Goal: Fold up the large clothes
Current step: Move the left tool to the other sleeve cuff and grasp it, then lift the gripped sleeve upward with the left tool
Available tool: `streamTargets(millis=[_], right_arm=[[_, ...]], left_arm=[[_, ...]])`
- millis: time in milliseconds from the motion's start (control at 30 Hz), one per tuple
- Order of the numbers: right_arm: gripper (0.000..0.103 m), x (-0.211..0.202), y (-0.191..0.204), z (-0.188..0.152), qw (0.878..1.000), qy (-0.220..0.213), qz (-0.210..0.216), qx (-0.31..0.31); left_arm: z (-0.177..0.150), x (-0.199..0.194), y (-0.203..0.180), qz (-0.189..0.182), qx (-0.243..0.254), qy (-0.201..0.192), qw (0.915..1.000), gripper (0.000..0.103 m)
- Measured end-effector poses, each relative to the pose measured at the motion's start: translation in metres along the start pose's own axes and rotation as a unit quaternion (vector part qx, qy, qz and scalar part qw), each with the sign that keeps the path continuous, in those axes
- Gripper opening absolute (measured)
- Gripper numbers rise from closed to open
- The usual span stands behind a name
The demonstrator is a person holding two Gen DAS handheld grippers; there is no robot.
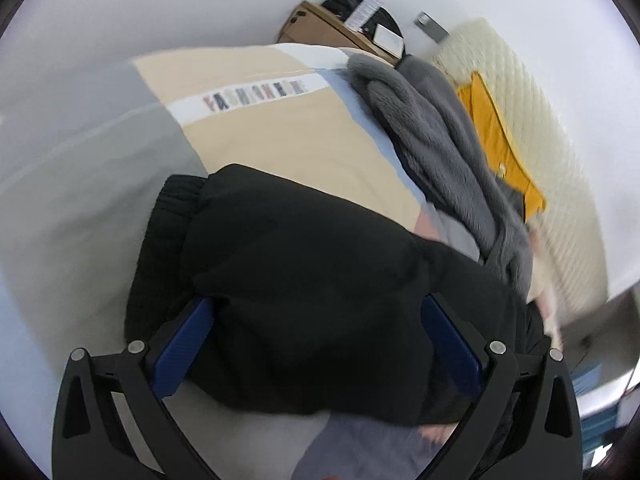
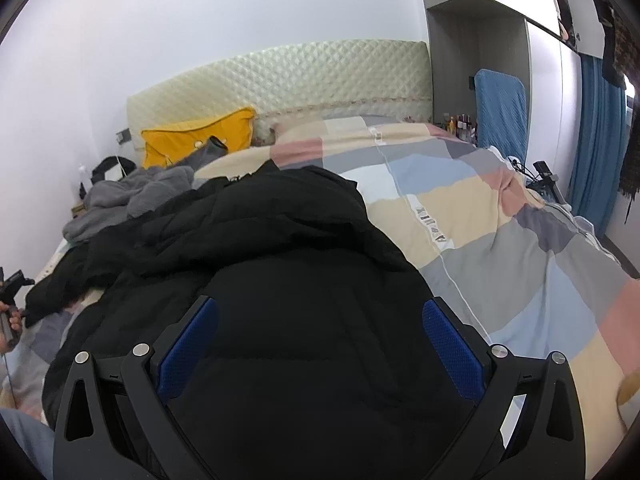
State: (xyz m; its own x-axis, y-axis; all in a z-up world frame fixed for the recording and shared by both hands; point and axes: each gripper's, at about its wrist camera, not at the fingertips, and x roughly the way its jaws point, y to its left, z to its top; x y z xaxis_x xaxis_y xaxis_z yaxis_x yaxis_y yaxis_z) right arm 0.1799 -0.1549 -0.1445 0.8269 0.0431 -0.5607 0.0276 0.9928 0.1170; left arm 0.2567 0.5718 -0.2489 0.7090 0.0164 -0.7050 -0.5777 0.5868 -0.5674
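From the left wrist view, the left gripper [image 1: 316, 336] has its blue-padded fingers [image 1: 186, 344] spread wide, with the black jacket [image 1: 304, 280] lying between and beneath them; its ribbed cuff [image 1: 168, 216] points toward the upper left. The jacket rests on a patchwork quilt [image 1: 280, 128] of beige, grey and pale blue blocks. Further right lie a grey fleece garment [image 1: 436, 136], a yellow pillow [image 1: 496, 148] and the quilted headboard [image 1: 532, 128].

The right wrist view shows the same jacket [image 2: 280, 280] heaped on the bed — puffy, crumpled, spread toward the left edge. The right gripper [image 2: 320, 340] hangs over it, fingers [image 2: 452, 348] parted and clamping nothing. To the right stretches the quilt [image 2: 500, 240], then a blue curtain [image 2: 596, 140].
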Motion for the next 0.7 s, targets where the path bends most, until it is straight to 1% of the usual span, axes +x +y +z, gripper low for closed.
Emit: streamTargets(millis=[67,167,267,333,433,467,533,600,700], right_arm=[[0.103,0.004,0.005,0.001,1.0,0.004,-0.007,-0.007],[0.103,0.007,0.01,0.001,1.0,0.011,-0.013,-0.015],[0.103,0.008,0.015,0.002,1.0,0.012,-0.017,-0.022],[0.103,0.008,0.016,0.001,0.999,0.012,-0.017,-0.026],[0.103,0.008,0.016,0.002,1.0,0.012,-0.013,-0.025],[0.103,0.007,0.015,0.002,1.0,0.01,-0.012,-0.024],[0.103,0.004,0.013,0.002,1.0,0.007,-0.009,-0.021],[0.103,0.003,0.012,0.002,1.0,0.007,-0.006,-0.018],[0.103,0.0,0.011,0.001,1.0,0.005,-0.002,-0.014]], left_arm=[[0.001,0.005,0.005,-0.001,-0.004,-0.006,1.0,0.102],[-0.003,0.001,0.007,-0.009,-0.009,-0.018,0.9998,0.102],[-0.01,-0.011,0.004,-0.007,0.015,-0.022,0.9996,0.102],[-0.014,-0.023,0.007,-0.007,0.015,-0.023,0.9996,0.102],[-0.02,-0.042,0.017,-0.019,-0.022,-0.025,0.9993,0.102],[-0.024,-0.05,0.021,-0.022,-0.043,-0.017,0.9987,0.103],[-0.032,-0.056,0.024,-0.027,-0.066,0.0,0.9975,0.103],[-0.042,-0.056,0.03,-0.001,-0.085,0.022,0.9961,0.103],[-0.048,-0.041,0.041,-0.015,-0.123,0.047,0.9912,0.102]])
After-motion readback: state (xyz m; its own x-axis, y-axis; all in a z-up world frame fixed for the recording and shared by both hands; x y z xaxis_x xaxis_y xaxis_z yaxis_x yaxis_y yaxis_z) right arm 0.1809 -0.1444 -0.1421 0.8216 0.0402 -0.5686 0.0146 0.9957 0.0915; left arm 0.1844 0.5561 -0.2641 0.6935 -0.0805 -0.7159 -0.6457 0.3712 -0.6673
